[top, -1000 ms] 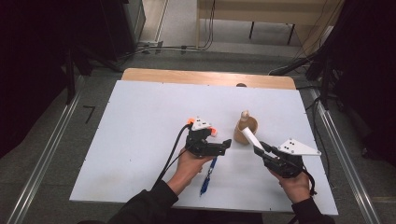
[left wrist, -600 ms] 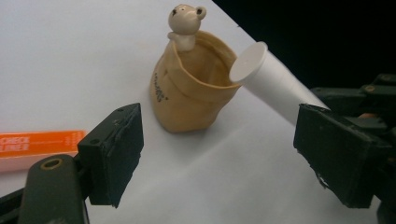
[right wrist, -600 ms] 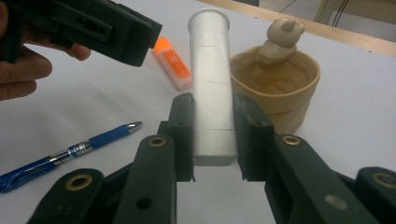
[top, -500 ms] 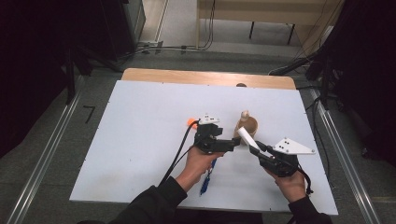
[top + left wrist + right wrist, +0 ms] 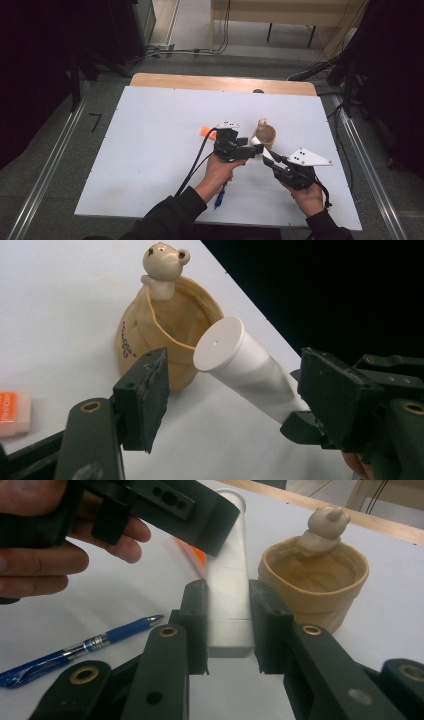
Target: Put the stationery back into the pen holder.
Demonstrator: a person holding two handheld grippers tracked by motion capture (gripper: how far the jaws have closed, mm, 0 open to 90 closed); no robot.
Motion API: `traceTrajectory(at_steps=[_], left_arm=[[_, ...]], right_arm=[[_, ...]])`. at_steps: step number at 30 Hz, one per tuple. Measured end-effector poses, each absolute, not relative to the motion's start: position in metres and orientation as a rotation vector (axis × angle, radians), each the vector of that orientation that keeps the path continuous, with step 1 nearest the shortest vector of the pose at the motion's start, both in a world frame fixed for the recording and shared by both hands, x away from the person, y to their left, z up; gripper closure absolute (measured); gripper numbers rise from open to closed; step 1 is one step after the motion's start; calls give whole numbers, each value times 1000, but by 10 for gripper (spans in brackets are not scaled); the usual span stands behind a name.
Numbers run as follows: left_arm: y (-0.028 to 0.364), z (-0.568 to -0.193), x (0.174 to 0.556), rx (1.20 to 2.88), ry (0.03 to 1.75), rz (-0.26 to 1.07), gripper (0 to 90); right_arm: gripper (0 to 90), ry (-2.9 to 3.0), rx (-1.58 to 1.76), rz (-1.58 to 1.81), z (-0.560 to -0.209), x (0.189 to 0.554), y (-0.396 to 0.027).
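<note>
Right gripper view: right gripper (image 5: 228, 622) clamped on white tube (image 5: 228, 605); left gripper (image 5: 240, 390) half-closing around its cap.

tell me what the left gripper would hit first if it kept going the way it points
Most likely the cap end of the white tube, which sits between the left gripper's open jaws while the right gripper clamps its other end. Beyond it is the tan bear pouch; depth is hard to judge.

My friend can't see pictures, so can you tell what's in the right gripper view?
The right tool grips a white plastic tube between its two black jaws. Past it the left tool, held in a hand, reaches over the tube's far end. A tan soft cup with a little bear figure stands at the right, and a blue pen lies at the left on the white table.
</note>
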State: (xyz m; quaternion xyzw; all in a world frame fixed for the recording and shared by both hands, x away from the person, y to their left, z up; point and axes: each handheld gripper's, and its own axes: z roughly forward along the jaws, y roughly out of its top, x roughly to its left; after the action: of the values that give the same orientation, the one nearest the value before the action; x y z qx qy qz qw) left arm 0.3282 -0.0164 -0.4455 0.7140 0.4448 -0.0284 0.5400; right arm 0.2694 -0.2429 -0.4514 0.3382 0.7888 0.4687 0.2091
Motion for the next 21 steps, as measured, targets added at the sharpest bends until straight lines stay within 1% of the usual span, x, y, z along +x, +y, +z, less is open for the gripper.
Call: traceTrajectory(at_steps=[6,10,13,21], left_arm=[[-18,-448,331,1670,1062,-131,352],[-18,-449,332,1664,1069,-133,415],[-16,-449,334,1648,1082,-160,449],[-15,-447,333,1619,1075,-143,531]], right_arm=[[689,2203,930,1301,-452,270,-239],[688,2200,932,1302,-453,271,-239],[687,2202,939,1300,-453,272,-240],[686,2220,956,1284,-456,274,-238]])
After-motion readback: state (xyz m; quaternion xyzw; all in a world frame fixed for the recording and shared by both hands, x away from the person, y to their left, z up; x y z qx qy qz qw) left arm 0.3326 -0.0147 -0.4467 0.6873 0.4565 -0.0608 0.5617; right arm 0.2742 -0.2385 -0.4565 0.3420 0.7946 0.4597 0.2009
